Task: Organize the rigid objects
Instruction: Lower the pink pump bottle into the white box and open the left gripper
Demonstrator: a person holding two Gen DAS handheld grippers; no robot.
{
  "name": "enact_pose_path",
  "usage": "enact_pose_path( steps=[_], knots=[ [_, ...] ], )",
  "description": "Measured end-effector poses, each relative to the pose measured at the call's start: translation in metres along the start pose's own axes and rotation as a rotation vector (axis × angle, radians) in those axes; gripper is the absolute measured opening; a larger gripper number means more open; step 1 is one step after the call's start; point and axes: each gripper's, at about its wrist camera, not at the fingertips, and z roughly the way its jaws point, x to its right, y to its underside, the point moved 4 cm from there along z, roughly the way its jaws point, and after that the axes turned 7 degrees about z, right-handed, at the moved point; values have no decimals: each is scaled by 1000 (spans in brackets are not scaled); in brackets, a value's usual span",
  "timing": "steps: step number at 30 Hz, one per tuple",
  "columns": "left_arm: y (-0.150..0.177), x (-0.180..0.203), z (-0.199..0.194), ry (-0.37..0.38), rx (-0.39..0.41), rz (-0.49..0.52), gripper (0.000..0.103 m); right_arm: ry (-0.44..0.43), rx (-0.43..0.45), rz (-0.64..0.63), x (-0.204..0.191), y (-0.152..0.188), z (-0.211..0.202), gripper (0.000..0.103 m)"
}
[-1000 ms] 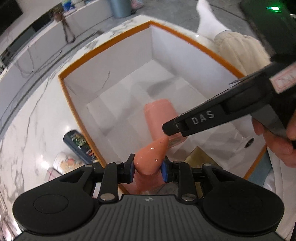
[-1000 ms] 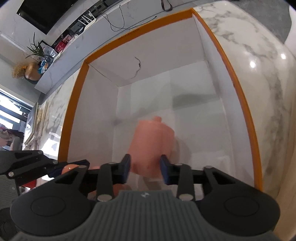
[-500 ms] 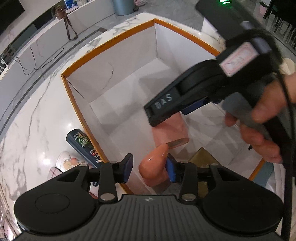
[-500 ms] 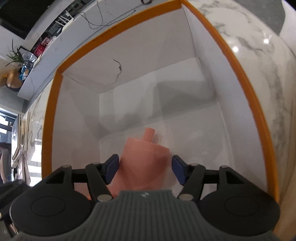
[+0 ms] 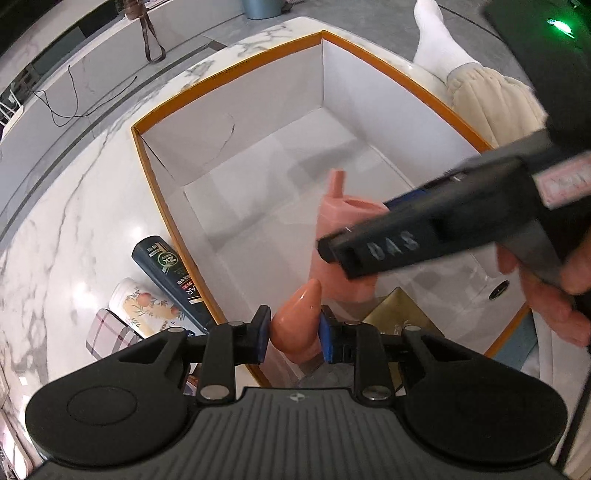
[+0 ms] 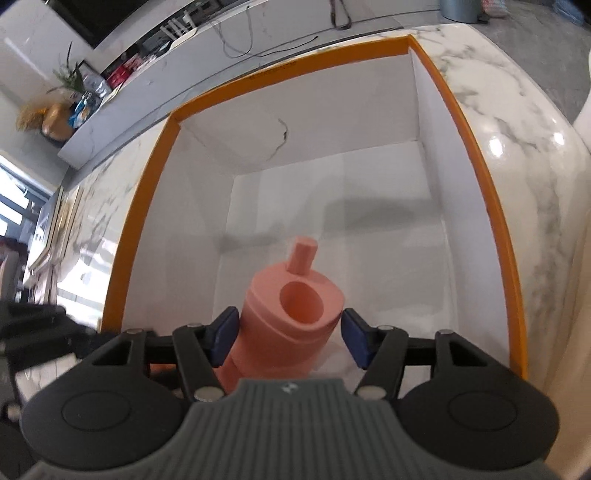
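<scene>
White marble surface [image 5: 55,229] carries an orange-rimmed box [image 5: 388,66]. Left tool [image 5: 291,334] is closing on a glossy orange cone [image 5: 299,314]. Right tool [image 6: 288,332], narrowing, straddles the pink bottle [image 6: 291,317] without touching. Packing step underway; next, likely lower the cone beside the bottle.

Looks like a home living room to me. I see a marble-topped table [image 6: 517,122] as the anchor; beyond it a long low white console [image 6: 155,92] with cables, a potted plant [image 6: 70,79] and a gold vase [image 6: 55,120], a dark TV screen [image 6: 96,14] above it, grey tiled floor [image 5: 207,38] between.
</scene>
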Motion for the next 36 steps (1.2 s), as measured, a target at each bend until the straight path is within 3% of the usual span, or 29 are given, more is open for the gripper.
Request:
enact_pose_path(
  steps=[7, 14, 20, 24, 31, 36],
  knots=[
    [2, 2, 0, -4, 6, 16, 31, 49, 14, -136, -11, 16, -7, 60],
    [5, 1, -7, 0, 37, 32, 36, -80, 5, -108, -12, 16, -16, 60],
    [13, -9, -23, 51, 80, -35, 39, -149, -2, -88, -15, 18, -16, 56],
    [18, -11, -37, 64, 118, -60, 39, -124, -11, -86, -17, 22, -12, 53],
    [32, -20, -71, 95, 203, -121, 39, -125, 88, -118, -27, 28, -39, 53],
    [56, -40, -98, 59, 234, -177, 41, -186, 203, -230, -64, 43, -69, 53]
  ],
)
